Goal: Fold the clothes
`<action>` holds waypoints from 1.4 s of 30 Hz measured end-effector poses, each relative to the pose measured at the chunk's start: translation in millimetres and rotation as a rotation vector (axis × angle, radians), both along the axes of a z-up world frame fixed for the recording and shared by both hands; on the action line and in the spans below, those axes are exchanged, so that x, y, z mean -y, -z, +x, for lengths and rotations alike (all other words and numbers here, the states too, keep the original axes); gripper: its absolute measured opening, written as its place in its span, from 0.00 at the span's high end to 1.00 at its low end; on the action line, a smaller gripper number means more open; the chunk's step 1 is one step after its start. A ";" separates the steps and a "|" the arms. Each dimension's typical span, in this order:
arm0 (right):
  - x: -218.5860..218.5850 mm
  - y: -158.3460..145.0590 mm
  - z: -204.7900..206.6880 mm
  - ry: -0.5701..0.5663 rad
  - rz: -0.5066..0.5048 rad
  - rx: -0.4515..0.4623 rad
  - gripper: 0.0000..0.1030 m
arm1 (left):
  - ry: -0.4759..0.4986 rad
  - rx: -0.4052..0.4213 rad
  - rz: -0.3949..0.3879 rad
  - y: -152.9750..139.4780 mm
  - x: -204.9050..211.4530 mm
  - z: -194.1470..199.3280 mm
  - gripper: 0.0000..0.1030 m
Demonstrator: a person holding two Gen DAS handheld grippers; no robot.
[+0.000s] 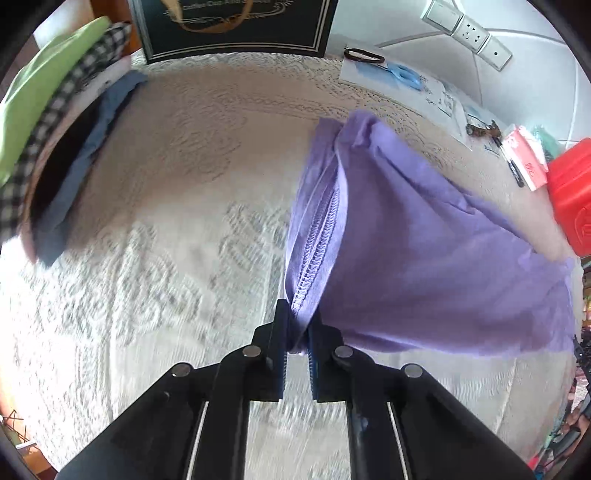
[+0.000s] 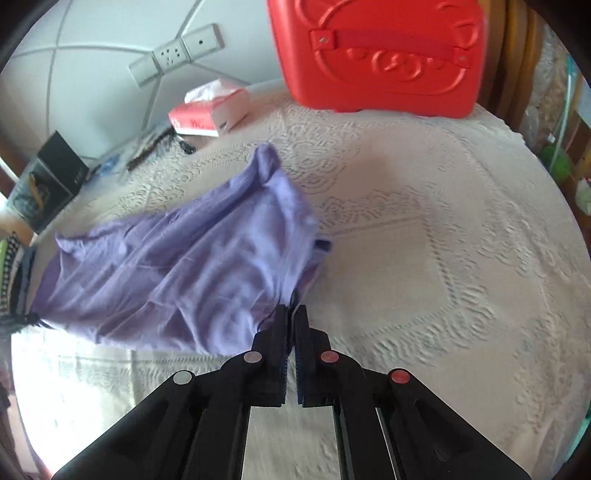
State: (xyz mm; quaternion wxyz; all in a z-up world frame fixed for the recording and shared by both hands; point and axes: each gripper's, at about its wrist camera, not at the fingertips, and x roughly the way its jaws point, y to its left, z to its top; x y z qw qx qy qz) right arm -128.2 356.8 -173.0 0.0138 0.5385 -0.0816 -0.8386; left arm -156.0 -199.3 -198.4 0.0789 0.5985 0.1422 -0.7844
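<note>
Gripping a seamed edge of the purple cloth (image 1: pixel 424 258), the left gripper (image 1: pixel 298 325) has its fingers (image 1: pixel 280 332) pinched narrow on the fabric, which bunches between the blue pads and fans out up and to the right over the lace cover (image 1: pixel 166 277). Far left on that cover sits a stack of clothes (image 1: pixel 55 140), green on top, then checked, dark and blue layers. Behind stands a dark box (image 1: pixel 236 29); papers (image 1: pixel 417 88) and a red case (image 1: pixel 572 192) lie to the right. In the right wrist view the cloth (image 2: pixel 184 273) spreads to the left of the right gripper (image 2: pixel 293 314), whose fingers (image 2: pixel 280 332) are closed tight on its near corner, the cloth lifted and stretched leftward. A tissue box (image 2: pixel 210 110) and the red case (image 2: pixel 380 55) sit beyond
</note>
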 end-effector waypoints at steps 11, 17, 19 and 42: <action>-20.1 7.1 36.7 0.054 0.122 0.096 0.83 | -0.010 0.017 -0.130 -15.8 16.5 46.4 0.34; -4.5 -22.6 15.9 0.001 -0.006 -0.018 0.71 | 0.053 -0.088 -0.006 -33.9 -3.4 7.2 0.31; 7.3 -26.5 -2.6 -0.031 -0.034 -0.038 0.67 | 0.087 -0.063 0.027 -20.6 -17.9 -14.6 0.31; 7.5 -12.2 -50.2 0.078 -0.111 -0.045 0.70 | -0.011 -0.010 -0.135 5.1 -22.8 -69.8 0.29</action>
